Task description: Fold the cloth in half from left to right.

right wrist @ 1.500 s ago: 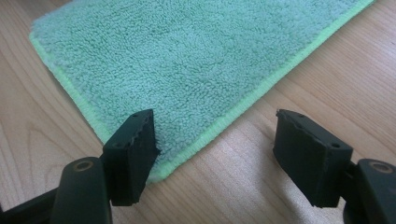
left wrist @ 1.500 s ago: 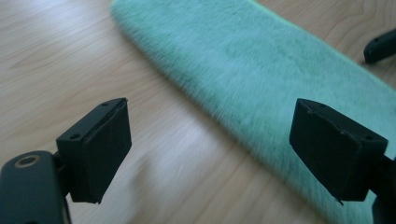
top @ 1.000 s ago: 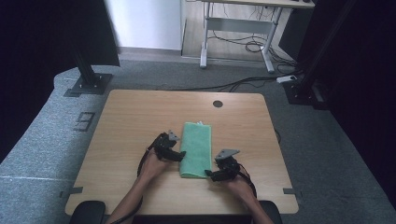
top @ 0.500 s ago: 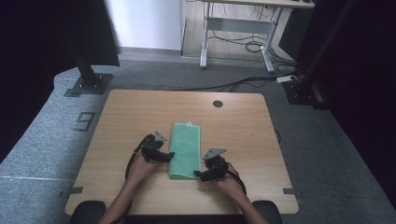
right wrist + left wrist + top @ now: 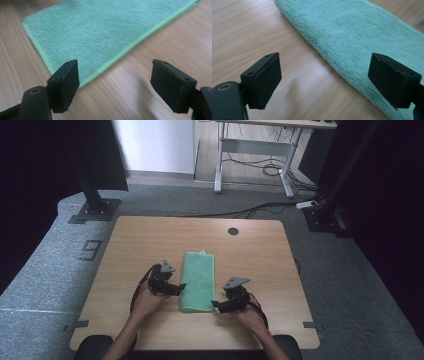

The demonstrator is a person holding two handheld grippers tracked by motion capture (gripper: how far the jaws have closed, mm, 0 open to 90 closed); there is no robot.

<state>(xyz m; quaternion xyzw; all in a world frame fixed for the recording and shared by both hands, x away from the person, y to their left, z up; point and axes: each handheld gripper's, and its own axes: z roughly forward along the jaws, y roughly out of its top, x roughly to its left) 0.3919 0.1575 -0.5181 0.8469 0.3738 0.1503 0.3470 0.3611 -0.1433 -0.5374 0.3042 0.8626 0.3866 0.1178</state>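
Nearest to you, your forearms come in over the near edge of the table (image 5: 125,245), each hand holding 1 gripper low over the wood. Your right gripper (image 5: 216,305) sits just off the near right corner of the green towel (image 5: 198,280); its 2 jaws stand wide apart and have just been opening further, with nothing pressed between them. In the right gripper view the right gripper (image 5: 115,82) frames bare wood and the stitched corner of the towel (image 5: 100,32), the cloth's edge running just beside one jaw, and you cannot tell whether that jaw touches it. A little farther in, your left gripper (image 5: 181,286) points at the left long edge of the towel, about halfway along it. Its jaws are also spread wide, having just opened a touch more, and they grip nothing. In the left gripper view the left gripper (image 5: 324,82) has 1 jaw over the wood and the other over the fluffy folded edge of the towel (image 5: 362,37); the cloth lies flat below, not pinched. The towel itself is folded into 1 long narrow strip near the middle of the table, running from near to far between your 2 hands. Beyond it, near the far edge, is 1 round cable hole (image 5: 233,231) in the tabletop.
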